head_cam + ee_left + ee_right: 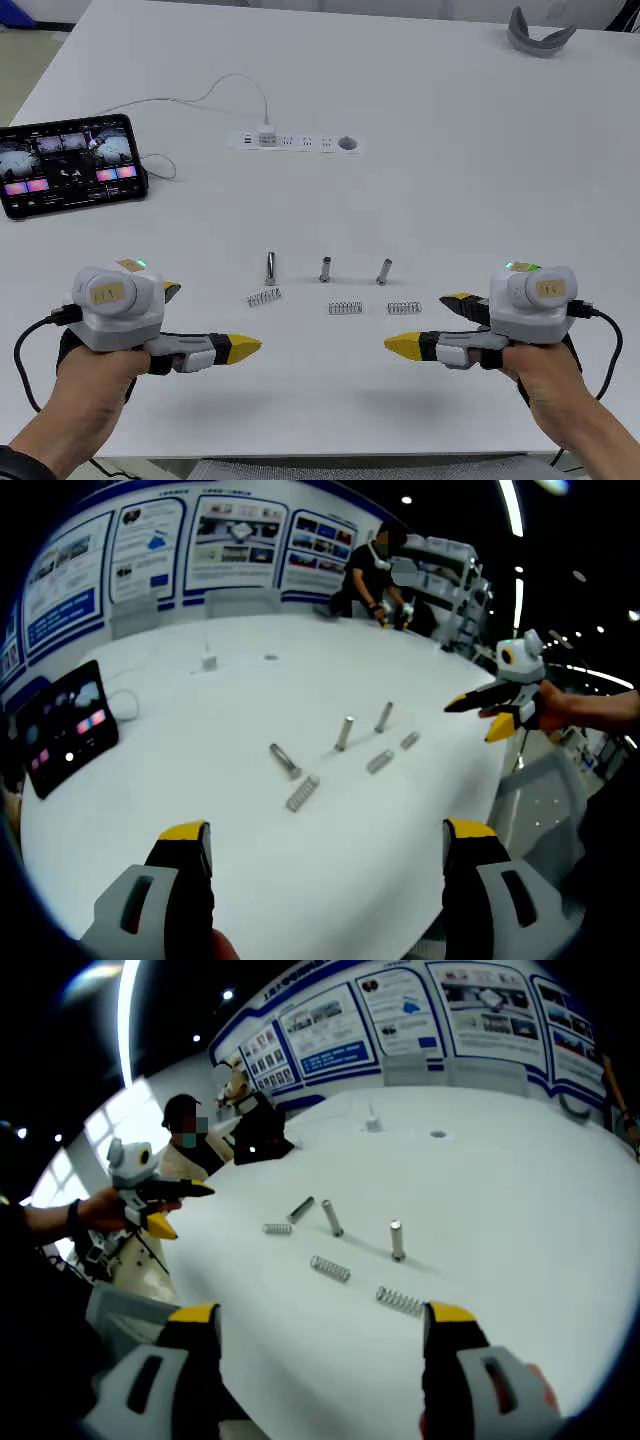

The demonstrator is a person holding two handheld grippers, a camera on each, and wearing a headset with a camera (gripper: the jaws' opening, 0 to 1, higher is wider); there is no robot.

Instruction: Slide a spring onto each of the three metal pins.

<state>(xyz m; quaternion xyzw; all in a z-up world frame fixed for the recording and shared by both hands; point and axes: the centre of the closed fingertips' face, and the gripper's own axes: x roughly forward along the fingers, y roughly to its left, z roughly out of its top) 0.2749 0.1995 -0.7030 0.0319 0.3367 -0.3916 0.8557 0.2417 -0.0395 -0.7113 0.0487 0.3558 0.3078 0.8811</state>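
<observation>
Metal pins sit in a row mid-table: left pin, middle pin, right pin. Each has a spring near its 6 o'clock, apart from it: left spring, middle spring, right spring. The pairing looks deliberate, one spring per pin, so each pick is a short trip. None threaded yet.

Middle & right pins stand upright. Left pin prob. lies on its side, going by the gripper views; head view is too foreshortened to be sure.

Left gripper hangs at 8 o'clock of the row, right gripper at 4 o'clock. Both have jaws spread wide, holding nothing, tips aimed inward: a ready stance, I'd say.

White table carries a tablet at 10 o'clock and a power strip at 12. Spring coils & pin ends are too small to read. In head view one jaw of each gripper is half hidden behind its body.
</observation>
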